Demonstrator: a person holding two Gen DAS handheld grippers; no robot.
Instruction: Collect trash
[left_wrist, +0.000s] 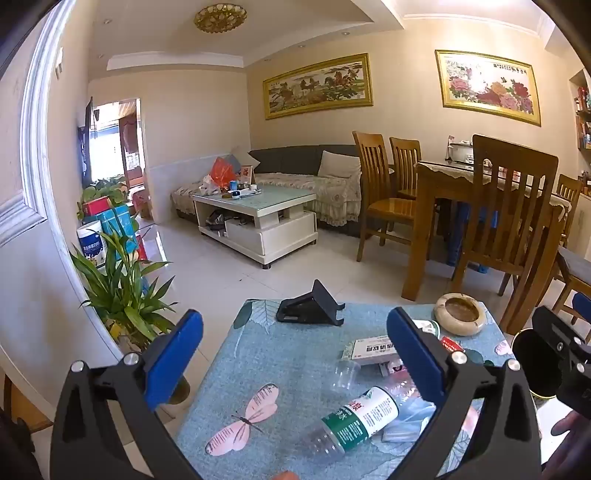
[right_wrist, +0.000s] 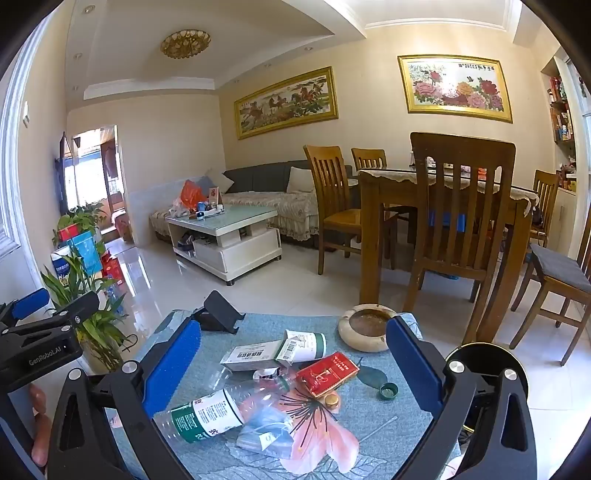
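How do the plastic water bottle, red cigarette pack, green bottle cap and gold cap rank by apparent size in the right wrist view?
1. Plastic water bottle
2. Red cigarette pack
3. Green bottle cap and gold cap: look alike, unranked.

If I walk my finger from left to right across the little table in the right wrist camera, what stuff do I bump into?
Plastic bottle → red pack → gold cap → green cap. The boxes, the cup and the wrappers pile over each other, so their places are unclear.
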